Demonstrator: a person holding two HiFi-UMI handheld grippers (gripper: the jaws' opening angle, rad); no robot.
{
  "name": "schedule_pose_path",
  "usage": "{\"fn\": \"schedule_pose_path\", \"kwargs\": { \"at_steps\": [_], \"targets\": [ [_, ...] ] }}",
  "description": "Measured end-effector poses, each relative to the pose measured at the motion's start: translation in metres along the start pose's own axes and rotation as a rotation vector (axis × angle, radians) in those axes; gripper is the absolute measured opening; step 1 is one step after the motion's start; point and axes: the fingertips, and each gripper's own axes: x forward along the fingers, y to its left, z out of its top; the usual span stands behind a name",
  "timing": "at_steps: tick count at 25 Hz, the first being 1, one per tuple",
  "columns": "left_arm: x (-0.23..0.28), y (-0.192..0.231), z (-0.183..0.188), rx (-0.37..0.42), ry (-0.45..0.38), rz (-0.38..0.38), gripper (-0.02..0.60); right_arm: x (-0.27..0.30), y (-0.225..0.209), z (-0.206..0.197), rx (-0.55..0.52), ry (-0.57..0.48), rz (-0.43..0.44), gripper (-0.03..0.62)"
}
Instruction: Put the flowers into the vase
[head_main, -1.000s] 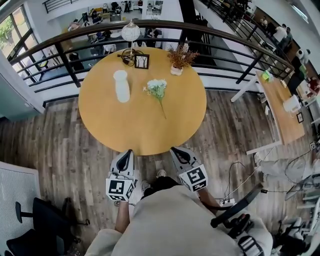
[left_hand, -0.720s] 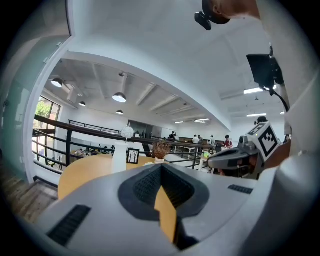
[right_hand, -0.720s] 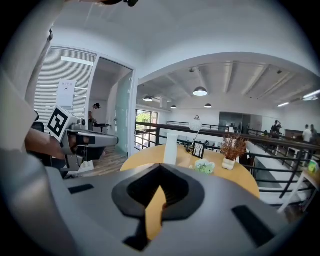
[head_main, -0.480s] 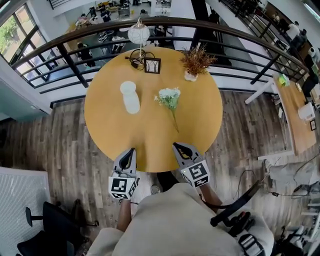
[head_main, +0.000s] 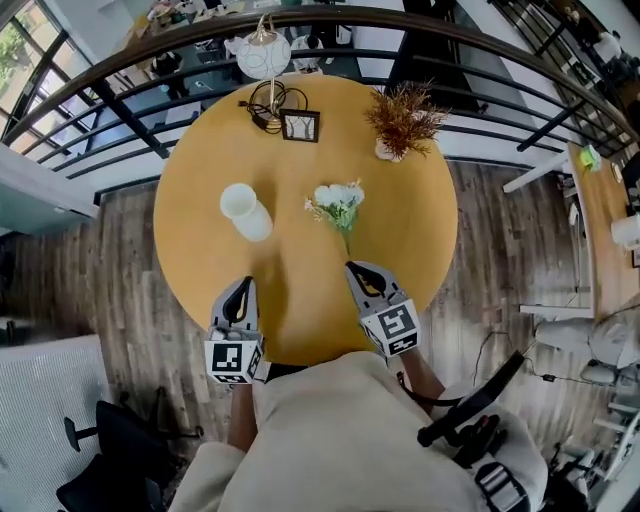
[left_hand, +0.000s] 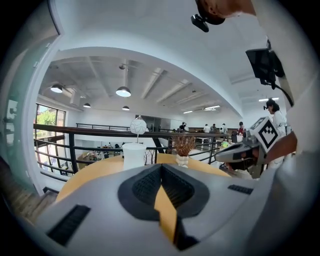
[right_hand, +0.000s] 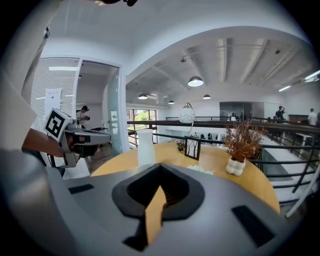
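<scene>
Head view, picture frame (head_main: 300, 125), dried plant (head_main: 404, 112), lamp (head_main: 264, 55), perhaps cable (head_main: 268, 101), behind flowers (head_main: 337, 199)

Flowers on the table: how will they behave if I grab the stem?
Probably light and top-heavy: the flowers have a thin stem under a bushy white head, which may droop. The stem lies flat on the table, so it may slide when nudged.

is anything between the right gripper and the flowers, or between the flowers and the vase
Nothing visible. Only bare table lies between the shut, empty right gripper and the flowers just ahead of it, and between the flowers and the white vase to their left.
</scene>
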Motion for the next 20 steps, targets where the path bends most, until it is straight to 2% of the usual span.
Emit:
{"fn": "schedule_pose_path", "kwargs": {
  "at_steps": [8,9,11,12,15,20],
  "targets": [
    [0.015,0.001,-0.021,-0.019,0.058,-0.063,0.006,0.026,-0.035,-0.030,0.120,0.141,-0.058,0.025],
    [0.017,0.003,-0.022,-0.021,0.058,-0.079,0.006,0.032,-0.038,-0.037,0.142,0.166,-0.067,0.066],
    [0.021,0.006,-0.024,-0.014,0.065,-0.114,0.006,0.045,-0.044,-0.053,0.197,0.236,-0.074,0.222],
    [0.022,0.007,-0.025,-0.012,0.071,-0.131,0.006,0.050,-0.045,-0.062,0.220,0.275,-0.074,0.268],
    [0.024,0.010,-0.029,-0.026,0.089,-0.164,0.006,0.064,-0.053,-0.088,0.248,0.373,-0.081,0.304],
    [0.026,0.014,-0.038,-0.048,0.120,-0.171,0.006,0.092,-0.080,-0.115,0.306,0.478,-0.094,0.304]
  ]
}}
